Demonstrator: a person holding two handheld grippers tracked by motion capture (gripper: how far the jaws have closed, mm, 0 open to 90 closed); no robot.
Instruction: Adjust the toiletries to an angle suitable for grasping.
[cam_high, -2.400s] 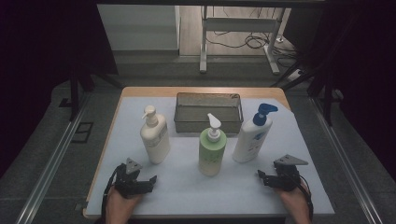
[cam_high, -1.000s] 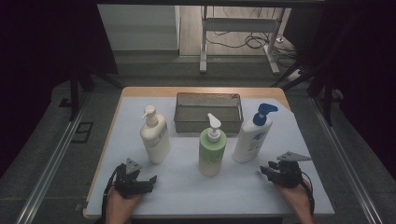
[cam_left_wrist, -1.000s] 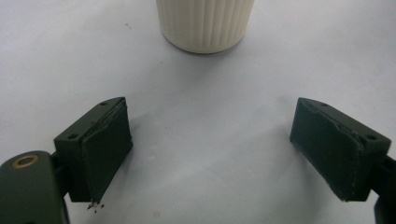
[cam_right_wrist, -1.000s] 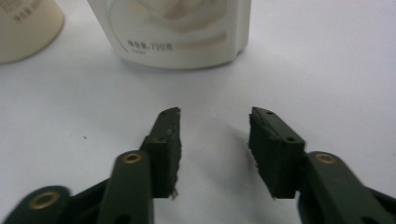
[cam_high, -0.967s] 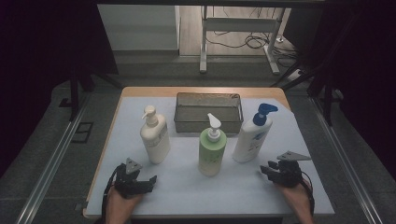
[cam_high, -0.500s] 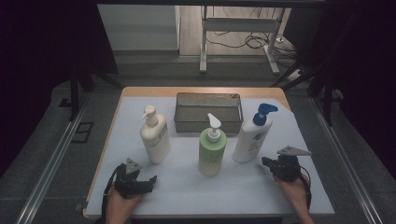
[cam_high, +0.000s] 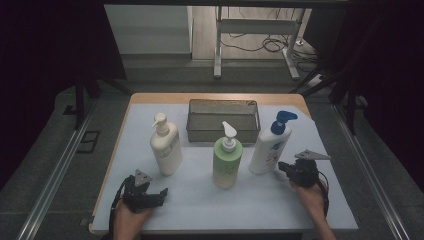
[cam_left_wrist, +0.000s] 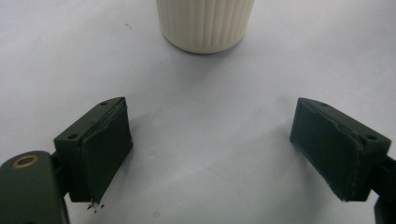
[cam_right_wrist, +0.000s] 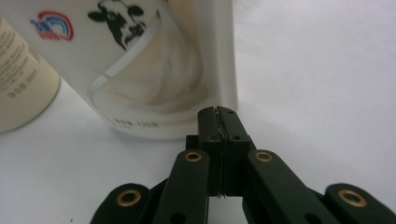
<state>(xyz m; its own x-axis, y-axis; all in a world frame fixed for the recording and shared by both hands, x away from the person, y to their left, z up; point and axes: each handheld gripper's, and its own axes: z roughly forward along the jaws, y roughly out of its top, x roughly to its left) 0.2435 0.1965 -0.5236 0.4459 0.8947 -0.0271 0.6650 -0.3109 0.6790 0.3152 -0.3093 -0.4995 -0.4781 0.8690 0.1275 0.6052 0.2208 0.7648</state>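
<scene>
Right gripper (cam_high: 286, 167) sits just beside the foot of the blue-pump bottle (cam_high: 270, 147), fingers (cam_right_wrist: 218, 122) pressed together with nothing between them, tips right at the bottle's lower side wall; touching or a hair apart, can't tell. Bottle stands upright on the counter (cam_high: 200, 200), long axis vertical, at the right end of the row, directly ahead of the right gripper and leaning off to its left in the right gripper view. Right hand is clearly the nearer one. Looks like a nudge or a re-approach on this bottle; fingers would have to spread first for any grab.

Left gripper (cam_high: 160, 192) rests low on the counter near the front edge, fingers (cam_left_wrist: 100, 149) wide apart and empty, the cream bottle (cam_high: 166, 147) ahead of it and apart. Green bottle (cam_high: 227, 160) stands in the middle, wire basket (cam_high: 223, 131) behind it.

Blue-pump bottle's top is cut off in the right gripper view, label text too small to read; cream bottle shows as a ribbed base in the left gripper view
</scene>
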